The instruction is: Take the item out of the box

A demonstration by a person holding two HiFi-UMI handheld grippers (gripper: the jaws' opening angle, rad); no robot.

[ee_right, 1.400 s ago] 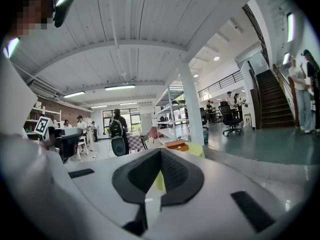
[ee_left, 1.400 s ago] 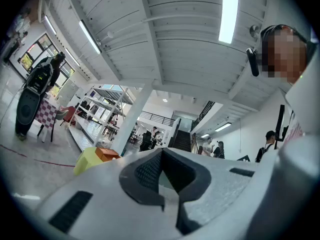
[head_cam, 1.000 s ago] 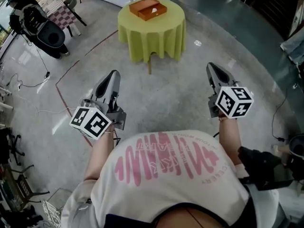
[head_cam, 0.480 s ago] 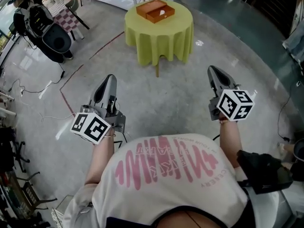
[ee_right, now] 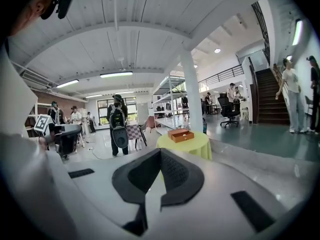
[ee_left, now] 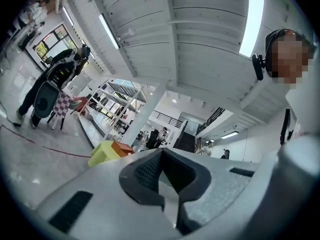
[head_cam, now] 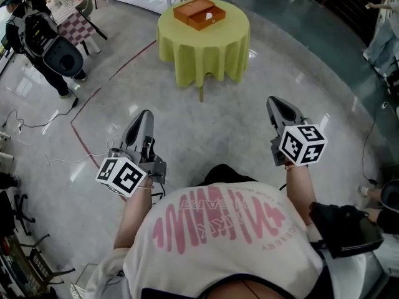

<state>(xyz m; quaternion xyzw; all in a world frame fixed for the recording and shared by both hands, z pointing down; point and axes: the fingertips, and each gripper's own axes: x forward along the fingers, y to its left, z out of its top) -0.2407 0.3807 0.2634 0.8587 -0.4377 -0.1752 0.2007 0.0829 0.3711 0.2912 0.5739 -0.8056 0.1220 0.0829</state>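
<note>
Both grippers are carried low and empty in front of the person. On the right gripper (ee_right: 160, 156), its own view shows the two dark pads pressed together with nothing between them. The left gripper (ee_left: 161, 156) reads the same: its pads meet along a seam and the notch holds nothing. From the head view they hang side by side above the person's white shirt (head_cam: 218, 229), each pointing out over bare grey floor (head_cam: 237, 126).

Beyond them, well apart from either tip, stands a round table (head_cam: 202, 48) draped in a yellow-green cloth. The orange box (head_cam: 199, 13) rests on top of it, open side up. A pale speck shows inside it that may be the item, though it is too small to tell from here. Off to the left, a bystander with a backpack (head_cam: 38, 33) stands beside a checkered chair.

Compared with a second ago, both grippers sit somewhat lower in the head view. The table has drifted a little sideways and back across the top of the frame, without coming much nearer. A dark shape (head_cam: 219, 172), probably the person's leading foot or knee, now pokes out past the shirt hem.

I judge that the person is walking up to the table, so this is the approach stage. Neither gripper has opened, the box is untouched, and all of the reaching and lifting is yet to be done.
</note>
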